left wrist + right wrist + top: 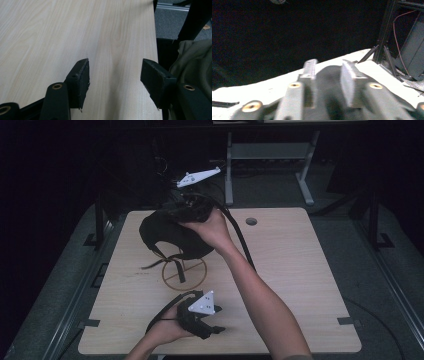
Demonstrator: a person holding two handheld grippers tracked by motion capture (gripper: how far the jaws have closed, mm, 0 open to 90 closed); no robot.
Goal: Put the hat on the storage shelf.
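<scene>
Black cloth sits between the jaws of the right claw (328, 67), which stand close together on a fold of the cap (167, 232); in the right gripper view the dark fabric fills the narrow gap between them, so the grip looks closed on it, though the picture is soft; the step in hand, as I judge it, is seating the cap on the stand (182, 270); the cap hangs over the top of the thin wooden stand, its strap (177, 267) dangling down through the ring at the base; the right hand (212, 227) reaches across from the near side and holds the claw at the cap's far upper edge.

The left claw (115, 82) stands wide open and empty, low over bare bench (50, 37) near the front edge, well apart from the cap; next, I think, the right claw needs to ease the cloth down until it rests square on the stand, then let go without dragging it off; the light stand could tip, so the free left claw may have to steady its ring.
</scene>
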